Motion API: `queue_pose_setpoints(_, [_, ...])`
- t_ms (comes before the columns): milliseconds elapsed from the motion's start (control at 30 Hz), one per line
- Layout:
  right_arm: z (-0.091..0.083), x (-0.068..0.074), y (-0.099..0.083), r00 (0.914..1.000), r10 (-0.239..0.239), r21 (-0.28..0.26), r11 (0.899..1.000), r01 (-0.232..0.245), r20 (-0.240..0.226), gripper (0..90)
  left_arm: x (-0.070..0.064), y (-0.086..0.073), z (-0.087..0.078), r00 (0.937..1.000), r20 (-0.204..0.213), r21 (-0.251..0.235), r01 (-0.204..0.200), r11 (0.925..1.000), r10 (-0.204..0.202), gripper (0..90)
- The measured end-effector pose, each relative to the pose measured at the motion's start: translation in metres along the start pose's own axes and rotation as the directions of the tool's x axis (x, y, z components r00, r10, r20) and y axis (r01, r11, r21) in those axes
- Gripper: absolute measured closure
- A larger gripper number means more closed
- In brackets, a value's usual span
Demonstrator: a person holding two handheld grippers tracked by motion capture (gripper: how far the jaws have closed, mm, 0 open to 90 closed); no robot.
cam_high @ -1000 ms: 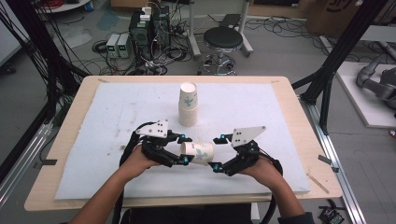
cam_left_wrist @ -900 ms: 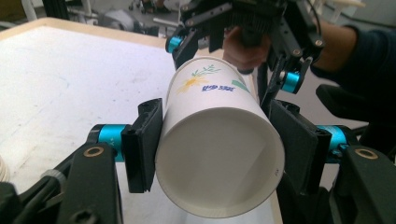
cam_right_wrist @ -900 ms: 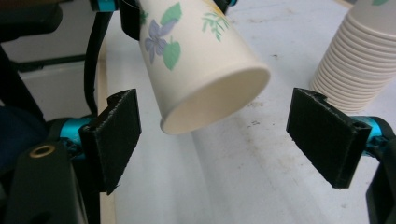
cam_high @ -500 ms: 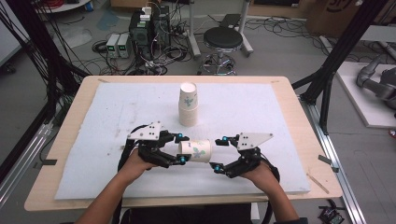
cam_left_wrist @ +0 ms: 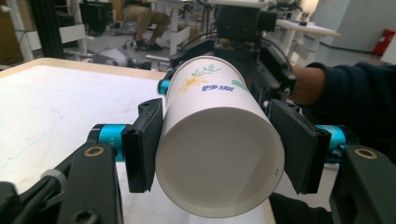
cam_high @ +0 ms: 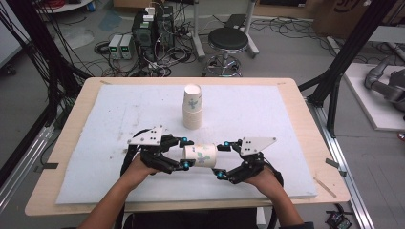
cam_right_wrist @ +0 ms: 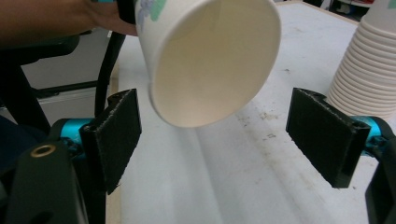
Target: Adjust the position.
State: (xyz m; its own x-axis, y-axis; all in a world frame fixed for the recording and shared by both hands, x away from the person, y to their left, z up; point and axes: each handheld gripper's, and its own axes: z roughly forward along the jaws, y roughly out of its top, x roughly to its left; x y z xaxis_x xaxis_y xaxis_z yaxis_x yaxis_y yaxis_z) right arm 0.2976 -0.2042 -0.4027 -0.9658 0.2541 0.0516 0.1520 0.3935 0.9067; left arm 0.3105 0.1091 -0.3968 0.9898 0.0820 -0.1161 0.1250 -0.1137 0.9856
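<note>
My left gripper [cam_high: 184,152] is holding a paper cup [cam_high: 200,155] sideways above the counter [cam_high: 267,119], jaws pressing its walls. My right gripper [cam_high: 220,161] is facing the cup's base, jaws standing wide, near the cup stack [cam_high: 192,107].

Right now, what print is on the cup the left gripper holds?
White paper cup with a yellow-green plant motif and blue lettering, clearest in the left gripper view.
</note>
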Motion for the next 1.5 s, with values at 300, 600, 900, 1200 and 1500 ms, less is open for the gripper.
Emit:
queue_pose_setpoints(300, [0.002,0.001,0.002,0.9981,-0.013,-0.045,0.999,0.01,-0.06,20.4,-0.001,-0.002,0.007,0.9983,0.057,-0.007,0.003,1.0,-0.003,37.4])
queue_pose_setpoints(600, [-0.003,0.0,0.002,0.9933,-0.016,-0.106,0.994,0.004,-0.115,31.9,0.0,-0.006,0.007,0.9962,0.086,-0.068,0.019,0.9975,-0.013,37.4])
queue_pose_setpoints(900, [-0.006,-0.002,0.004,0.9904,0.014,-0.103,0.994,-0.028,-0.138,36.8,0.001,-0.006,0.006,0.9932,0.025,-0.052,0.115,0.992,-0.114,9.6])
queue_pose_setpoints(1200, [-0.012,-0.005,0.011,0.9945,0.036,-0.028,0.999,-0.039,-0.098,35.7,-0.001,0.01,-0.007,0.9982,-0.035,0.085,0.051,0.9951,-0.048,9.7])
queue_pose_setpoints(1500, [-0.012,-0.007,0.032,0.9978,0.004,0.108,0.994,0.003,-0.066,35.5,-0.003,0.016,-0.004,0.9976,-0.069,0.226,0.015,0.9739,0.0,9.9])
